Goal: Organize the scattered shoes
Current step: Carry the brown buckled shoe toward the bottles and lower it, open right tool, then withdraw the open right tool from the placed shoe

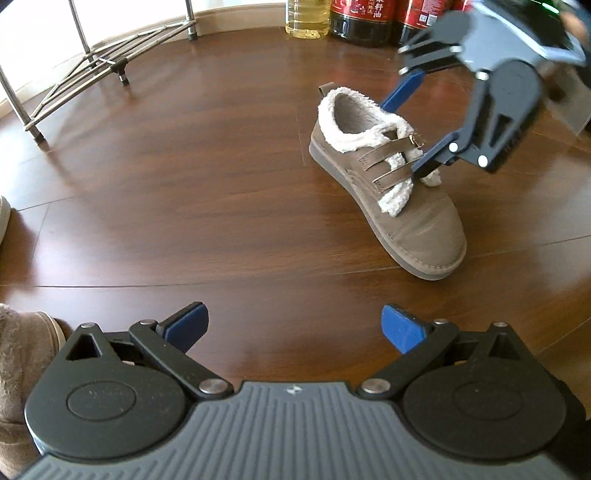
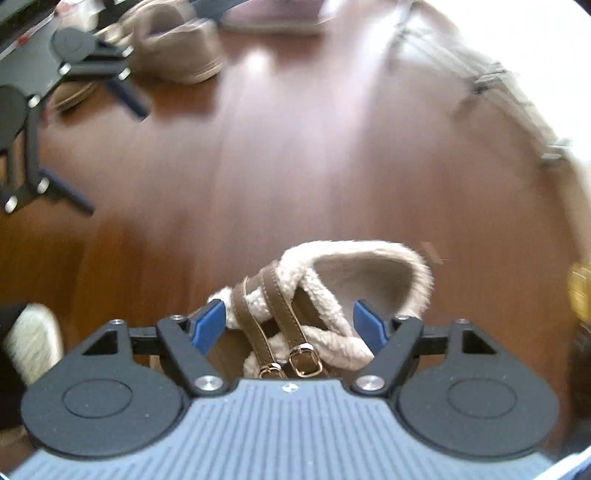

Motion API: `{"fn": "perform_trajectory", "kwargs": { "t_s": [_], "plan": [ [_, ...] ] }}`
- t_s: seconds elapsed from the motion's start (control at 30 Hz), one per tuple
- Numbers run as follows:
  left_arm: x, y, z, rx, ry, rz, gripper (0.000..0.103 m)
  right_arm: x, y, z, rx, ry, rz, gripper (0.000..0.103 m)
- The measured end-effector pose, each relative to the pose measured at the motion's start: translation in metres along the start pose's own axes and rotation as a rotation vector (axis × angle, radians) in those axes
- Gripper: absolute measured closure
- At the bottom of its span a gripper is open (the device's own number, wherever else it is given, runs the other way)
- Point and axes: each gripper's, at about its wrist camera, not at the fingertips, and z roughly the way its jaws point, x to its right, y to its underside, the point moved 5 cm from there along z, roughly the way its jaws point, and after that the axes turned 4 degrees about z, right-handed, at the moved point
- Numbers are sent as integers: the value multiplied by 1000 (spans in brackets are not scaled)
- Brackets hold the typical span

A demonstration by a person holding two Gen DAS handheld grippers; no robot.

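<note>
One taupe suede shoe point(image 1: 388, 192) with cream fleece lining and two buckled straps lies on the dark brown wooden floor point(image 1: 203, 177), and the right gripper point(image 1: 415, 127) hangs over its opening with both blue pads wide apart — not pressing on it. The left gripper point(image 1: 293, 328) is also spread wide with nothing between; near it lies one more fleecy brown shoe point(image 1: 22, 362), and further away stand one metal shoe rack point(image 1: 96, 62) and three bottles point(image 1: 354, 16).
</note>
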Motion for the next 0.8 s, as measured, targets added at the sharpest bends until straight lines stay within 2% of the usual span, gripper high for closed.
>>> {"fn": "perform_trajectory", "kwargs": {
  "t_s": [0.07, 0.1, 0.13, 0.2, 0.27, 0.33, 0.5, 0.67, 0.8],
  "plan": [
    [1, -2, 1, 0, 6, 4, 2, -25, 7, -13, 59, 81, 49, 52],
    [1, -3, 2, 0, 9, 6, 2, -33, 8, -12, 63, 63, 136, 73],
    [1, -4, 2, 0, 12, 9, 2, -41, 11, -10, 62, 46, 224, 85],
    [5, -3, 3, 1, 16, 22, 2, -58, 24, 8, 31, 37, 371, 86],
    [8, -3, 3, 3, 19, 30, 2, -67, 36, 27, 17, 94, 417, 86],
    [10, -2, 2, 6, 21, 36, 2, -78, 41, 32, 39, 113, 399, 84],
    [12, -2, 1, 7, 32, 25, 2, -81, 55, 30, -36, 62, 346, 83],
    [14, -3, 3, 5, 24, 38, 2, -87, 57, 28, -48, 57, 345, 83],
    [13, -3, 3, 0, 20, 32, 2, -89, 47, 8, 41, 87, 532, 82]
  ]
}}
